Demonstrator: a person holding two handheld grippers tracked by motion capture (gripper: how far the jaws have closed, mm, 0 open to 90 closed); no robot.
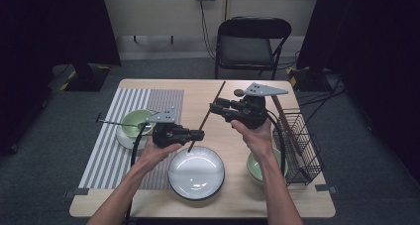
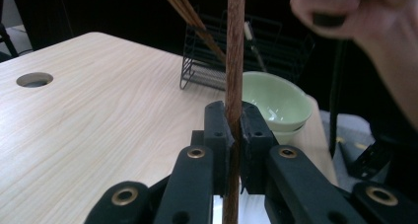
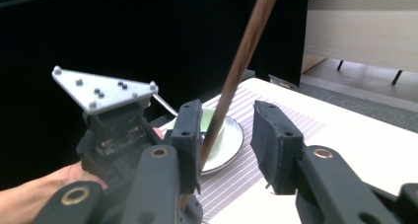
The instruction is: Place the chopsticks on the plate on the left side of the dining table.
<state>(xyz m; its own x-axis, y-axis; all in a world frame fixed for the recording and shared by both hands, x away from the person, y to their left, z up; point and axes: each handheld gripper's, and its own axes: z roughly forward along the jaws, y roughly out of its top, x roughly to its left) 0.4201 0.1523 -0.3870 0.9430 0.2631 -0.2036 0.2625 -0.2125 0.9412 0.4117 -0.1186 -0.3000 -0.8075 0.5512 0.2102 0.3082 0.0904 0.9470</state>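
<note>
A long dark wooden chopstick [image 1: 218, 93] slants over the middle of the table. My left gripper [image 1: 200, 134] is shut on its lower part; in the left gripper view the chopstick [image 2: 235, 46] stands upright, pinched between the two pads of the left gripper [image 2: 235, 123]. My right gripper [image 1: 214, 107] is higher up along the same stick with its jaws open. In the right gripper view the chopstick [image 3: 244, 51] leans against the left jaw, and a clear gap separates it from the right jaw of the right gripper [image 3: 226, 120].
A white plate [image 1: 196, 173] lies at the front middle and a green bowl [image 1: 255, 168] to its right. A black wire basket [image 1: 302, 140] with more chopsticks [image 2: 190, 12] stands at the right edge. A striped mat [image 1: 114, 145] bears a second green bowl [image 1: 136, 121] on a plate.
</note>
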